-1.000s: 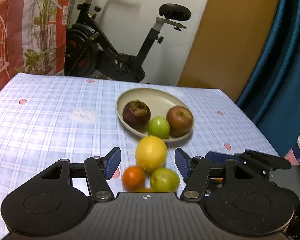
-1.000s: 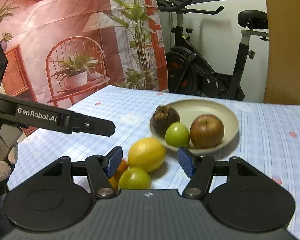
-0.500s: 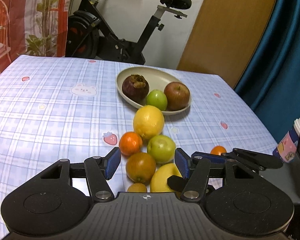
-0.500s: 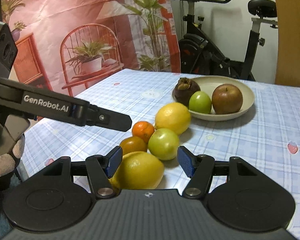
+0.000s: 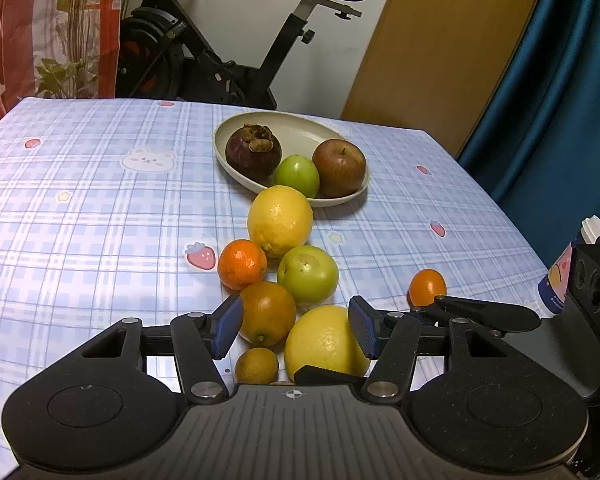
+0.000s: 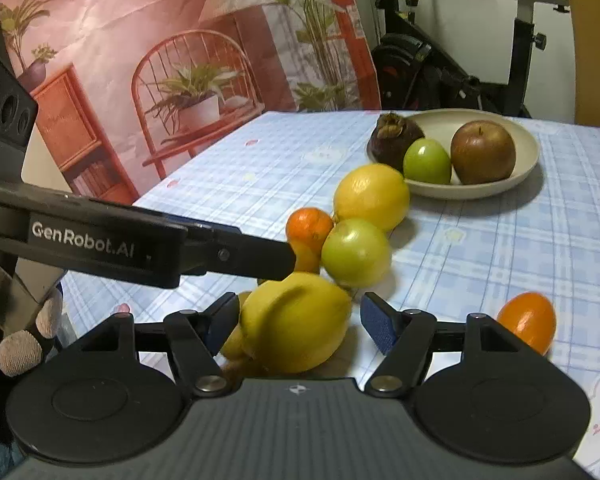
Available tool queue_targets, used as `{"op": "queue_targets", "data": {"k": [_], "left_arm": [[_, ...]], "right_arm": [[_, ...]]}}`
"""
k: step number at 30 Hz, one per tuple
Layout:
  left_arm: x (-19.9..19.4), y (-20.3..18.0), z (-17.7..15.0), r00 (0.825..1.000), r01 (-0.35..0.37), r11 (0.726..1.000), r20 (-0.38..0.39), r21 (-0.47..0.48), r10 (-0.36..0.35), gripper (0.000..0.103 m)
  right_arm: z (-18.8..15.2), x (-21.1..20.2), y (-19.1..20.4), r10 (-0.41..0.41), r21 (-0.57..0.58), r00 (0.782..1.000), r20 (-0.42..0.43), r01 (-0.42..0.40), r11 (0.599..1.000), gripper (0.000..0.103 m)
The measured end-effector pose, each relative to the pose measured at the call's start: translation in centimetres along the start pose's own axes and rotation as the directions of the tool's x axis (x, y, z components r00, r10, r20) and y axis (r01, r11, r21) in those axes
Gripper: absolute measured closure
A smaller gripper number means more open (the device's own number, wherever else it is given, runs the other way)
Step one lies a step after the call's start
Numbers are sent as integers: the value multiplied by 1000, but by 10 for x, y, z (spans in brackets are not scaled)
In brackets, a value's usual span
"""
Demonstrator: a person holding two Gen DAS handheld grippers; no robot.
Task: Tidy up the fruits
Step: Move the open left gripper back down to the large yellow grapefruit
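Note:
A loose row of fruit runs across the checked tablecloth toward a beige plate (image 5: pixel 236 128) that holds a mangosteen (image 5: pixel 253 152), a small green fruit (image 5: pixel 297 174) and a red apple (image 5: pixel 339 168). My left gripper (image 5: pixel 295 328) hovers over a dark orange (image 5: pixel 267 312) and the near lemon (image 5: pixel 326 344); its jaws are closing and the pads do not press on either. My right gripper (image 6: pixel 300 324) has the near lemon (image 6: pixel 296 322) between its jaws, which are opening, with a gap at the right pad. A far lemon (image 5: pixel 280 220), tangerine (image 5: pixel 242 264) and green apple (image 5: pixel 307 274) lie further on.
A small orange fruit (image 5: pixel 427 287) lies apart at the right, near a printed cup (image 5: pixel 568 268) at the table's edge. An exercise bike (image 5: pixel 220 60) stands behind the table. A gloved hand (image 6: pixel 20 344) holds the left gripper's handle.
Both grippers sank and tipped down, so the near orange, lemon and small fruit came into view between the fingers. The right jaws have widened around the lemon.

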State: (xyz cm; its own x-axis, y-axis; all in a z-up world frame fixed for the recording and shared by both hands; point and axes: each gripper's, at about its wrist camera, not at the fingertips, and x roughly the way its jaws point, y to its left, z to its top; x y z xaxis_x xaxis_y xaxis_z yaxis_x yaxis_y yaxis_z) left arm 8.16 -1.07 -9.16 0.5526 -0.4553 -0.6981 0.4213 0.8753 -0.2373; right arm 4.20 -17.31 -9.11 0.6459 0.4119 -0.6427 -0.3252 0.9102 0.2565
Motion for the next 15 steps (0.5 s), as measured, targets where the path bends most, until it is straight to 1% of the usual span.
{"op": "queue_targets", "data": {"k": [2, 4, 6, 9, 12, 15], "left_arm": [[1, 0, 0, 1000, 4, 1000, -4, -2, -4, 47], [1, -1, -1, 1000, 8, 1000, -6, -2, -8, 49], [2, -2, -1, 1000, 16, 1000, -11, 0, -16, 49], [3, -4, -2, 1000, 23, 1000, -18, 5, -23, 49], [6, -7, -3, 999, 32, 999, -28, 9, -32, 49], [9, -11, 0, 998, 44, 999, -37, 20, -43, 49]], "right_arm": [[-1, 1, -1, 1, 7, 1000, -8, -1, 1000, 33], [-1, 2, -2, -1, 19, 1000, -11, 1, 1000, 38], [-2, 2, -5, 6, 30, 1000, -12, -6, 1000, 38], [-2, 1, -3, -1, 17, 1000, -13, 1, 1000, 38], [-2, -2, 0, -41, -11, 999, -7, 41, 999, 38], [-2, -7, -5, -93, -8, 996, 7, 93, 996, 38]]}}
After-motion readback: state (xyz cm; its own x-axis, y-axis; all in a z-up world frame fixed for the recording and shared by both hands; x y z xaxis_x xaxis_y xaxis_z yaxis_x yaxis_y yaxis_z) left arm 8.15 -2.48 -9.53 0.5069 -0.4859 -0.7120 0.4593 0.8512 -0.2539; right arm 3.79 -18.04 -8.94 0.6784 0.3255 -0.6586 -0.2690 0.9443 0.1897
